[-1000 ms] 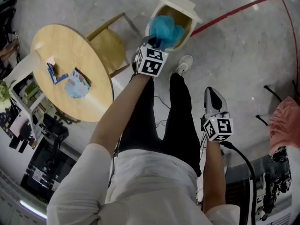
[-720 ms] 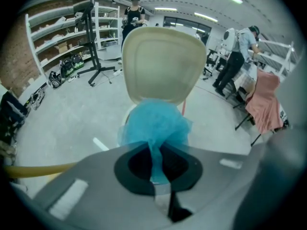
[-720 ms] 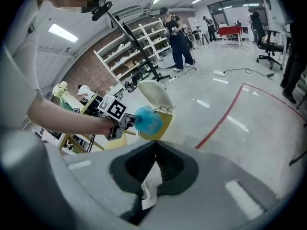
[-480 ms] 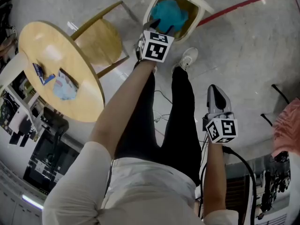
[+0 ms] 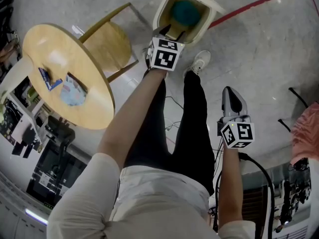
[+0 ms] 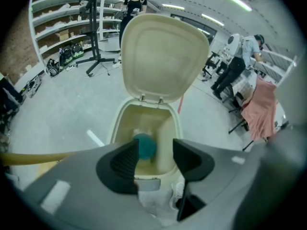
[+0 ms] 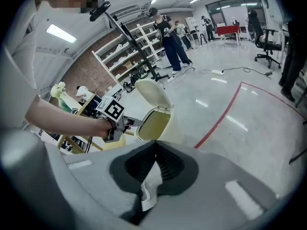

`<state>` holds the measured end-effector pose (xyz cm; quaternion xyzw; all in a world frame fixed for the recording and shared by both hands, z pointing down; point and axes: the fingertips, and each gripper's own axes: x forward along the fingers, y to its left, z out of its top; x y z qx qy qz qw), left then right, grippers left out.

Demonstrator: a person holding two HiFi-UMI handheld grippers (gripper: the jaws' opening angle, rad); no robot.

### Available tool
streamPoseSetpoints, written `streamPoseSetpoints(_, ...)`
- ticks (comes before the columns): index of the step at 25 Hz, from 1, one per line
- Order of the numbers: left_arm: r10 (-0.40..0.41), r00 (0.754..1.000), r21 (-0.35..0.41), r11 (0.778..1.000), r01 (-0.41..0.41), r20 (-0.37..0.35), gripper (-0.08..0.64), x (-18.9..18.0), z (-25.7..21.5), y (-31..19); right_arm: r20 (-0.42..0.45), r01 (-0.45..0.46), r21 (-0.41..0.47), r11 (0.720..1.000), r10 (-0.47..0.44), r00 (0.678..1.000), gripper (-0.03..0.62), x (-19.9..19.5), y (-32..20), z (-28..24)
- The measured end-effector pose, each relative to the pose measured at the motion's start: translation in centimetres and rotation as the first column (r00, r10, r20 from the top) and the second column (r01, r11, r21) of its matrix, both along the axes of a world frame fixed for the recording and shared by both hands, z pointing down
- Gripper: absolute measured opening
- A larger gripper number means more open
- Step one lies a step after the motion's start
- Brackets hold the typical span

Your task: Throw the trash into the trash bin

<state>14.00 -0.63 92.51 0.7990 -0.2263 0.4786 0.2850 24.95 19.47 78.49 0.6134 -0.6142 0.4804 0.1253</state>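
The cream trash bin (image 5: 163, 10) stands on the floor with its lid (image 6: 163, 56) up. A teal wad of trash (image 5: 185, 11) lies loose inside it, seen past the jaws as the teal wad (image 6: 145, 146). My left gripper (image 5: 172, 33) hangs just over the bin's near rim (image 6: 120, 123). Its jaws have just been opening, and the left gripper (image 6: 156, 155) holds nothing. My right gripper (image 5: 233, 96) stays low beside the person's leg. In its own view the right gripper (image 7: 155, 150) is shut, with a white paper scrap (image 7: 147, 188) pinched between the pads.
A round wooden table (image 5: 35, 44) at the left carries a blue packet (image 5: 49, 77) and a pale wrapper (image 5: 74, 92). A wooden chair (image 5: 112, 44) stands between table and bin. The person's shoe (image 5: 199, 63) is beside the bin. A red floor line (image 5: 259, 4) runs right.
The teal wad left the left gripper's jaws and dropped into the bin. Those jaws went from shut on it to open. Both grippers sank a little.
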Motion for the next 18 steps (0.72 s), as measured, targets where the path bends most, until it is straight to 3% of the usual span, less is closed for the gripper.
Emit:
streamPoseSetpoints(13, -0.024, 0.996, 0.022, 0.999, 0.026, -0.082, 0.053, -0.2, -9.7, 0.4, -0.041, 0.023, 0.052, 0.998, -0.021, 0.999, 0.0, -1.4, -2.2, -5.9)
streamPoseSetpoints(18, -0.028, 0.993, 0.038, 0.999, 0.032, -0.111, 0.02, -1.1, -14.0, 0.6, -0.067, 0.03, 0.067, 0.997, -0.026, 0.997, 0.0, -2.0, -2.1, -8.8)
